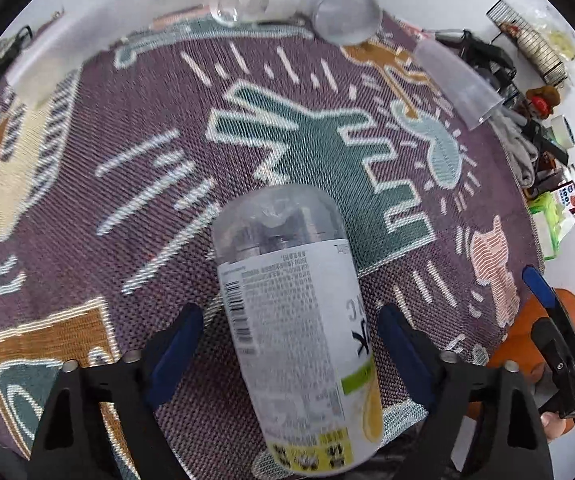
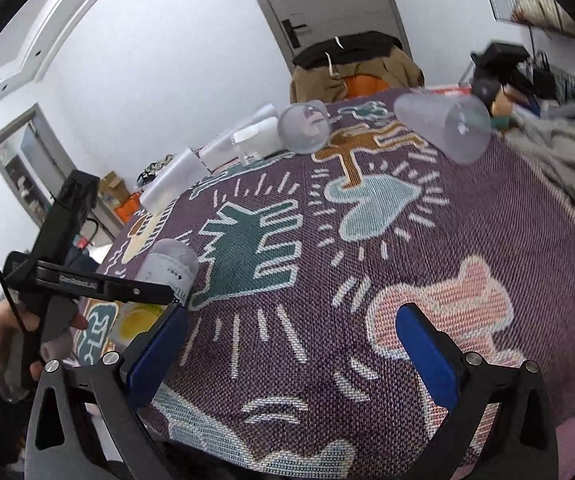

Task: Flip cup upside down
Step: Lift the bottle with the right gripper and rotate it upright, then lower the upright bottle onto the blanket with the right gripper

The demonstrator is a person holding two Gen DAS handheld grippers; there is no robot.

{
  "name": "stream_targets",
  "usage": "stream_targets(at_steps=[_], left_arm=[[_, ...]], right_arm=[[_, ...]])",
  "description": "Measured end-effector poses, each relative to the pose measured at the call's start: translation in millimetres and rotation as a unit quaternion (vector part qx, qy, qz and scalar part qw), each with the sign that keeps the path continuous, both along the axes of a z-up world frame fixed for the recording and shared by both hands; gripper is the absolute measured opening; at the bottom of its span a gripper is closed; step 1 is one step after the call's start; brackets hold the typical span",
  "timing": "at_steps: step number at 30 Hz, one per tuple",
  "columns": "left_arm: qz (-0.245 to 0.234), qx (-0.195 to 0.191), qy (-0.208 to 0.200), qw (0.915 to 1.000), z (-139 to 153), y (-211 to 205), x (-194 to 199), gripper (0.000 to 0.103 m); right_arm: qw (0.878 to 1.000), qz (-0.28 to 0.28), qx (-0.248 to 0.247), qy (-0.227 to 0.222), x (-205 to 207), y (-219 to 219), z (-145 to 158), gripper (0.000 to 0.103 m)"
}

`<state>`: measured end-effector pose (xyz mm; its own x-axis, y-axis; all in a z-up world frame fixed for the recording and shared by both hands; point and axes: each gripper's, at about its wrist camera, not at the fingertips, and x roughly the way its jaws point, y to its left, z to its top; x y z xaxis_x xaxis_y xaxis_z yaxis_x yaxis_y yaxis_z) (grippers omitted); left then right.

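Note:
A clear plastic cup with a white printed label [image 1: 295, 320] lies between the fingers of my left gripper [image 1: 291, 356], base pointing away, over the purple patterned cloth [image 1: 147, 152]. The blue pads [image 1: 175, 356] stand a little off its sides, so the gripper is open around it. The same cup shows at the left of the right wrist view [image 2: 169, 270], partly behind the left gripper's body. My right gripper [image 2: 291, 352] is open and empty above the cloth [image 2: 487, 216].
Several other clear cups lie on their sides at the cloth's far edge [image 1: 347, 16] [image 1: 457, 80] [image 2: 305, 128] [image 2: 447, 128]. White tubes lie at the far left [image 2: 175, 178]. Clutter and a grey cloth [image 2: 563, 156] sit off the right edge.

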<state>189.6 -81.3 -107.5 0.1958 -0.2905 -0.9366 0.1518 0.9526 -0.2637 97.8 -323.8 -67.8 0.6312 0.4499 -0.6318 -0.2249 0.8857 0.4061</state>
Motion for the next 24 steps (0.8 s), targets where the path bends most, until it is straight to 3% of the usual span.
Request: stream_targets(at_steps=[5, 7, 14, 20, 24], left_arm=[[0.003, 0.009, 0.004, 0.9999, -3, -2, 10, 0.068], [0.004, 0.0, -0.005, 1.0, 1, -1, 10, 0.068], [0.0, 0.004, -0.108, 0.9941, 39, 2, 3, 0.067], [-0.018, 0.006, -0.241, 0.9704, 63, -2, -11, 0.067], [-0.023, 0.0, -0.295, 0.9551, 60, -5, -17, 0.067]], right_arm=[[1.0, -0.003, 0.003, 0.004, 1, -1, -5, 0.103], [1.0, -0.003, 0.005, 0.007, 1, -1, -6, 0.103], [1.0, -0.006, 0.003, 0.008, 3, 1, -8, 0.103], [1.0, -0.006, -0.001, 0.006, 5, 5, -7, 0.103], [1.0, -0.002, -0.001, 0.0, 9, 11, -5, 0.103]])
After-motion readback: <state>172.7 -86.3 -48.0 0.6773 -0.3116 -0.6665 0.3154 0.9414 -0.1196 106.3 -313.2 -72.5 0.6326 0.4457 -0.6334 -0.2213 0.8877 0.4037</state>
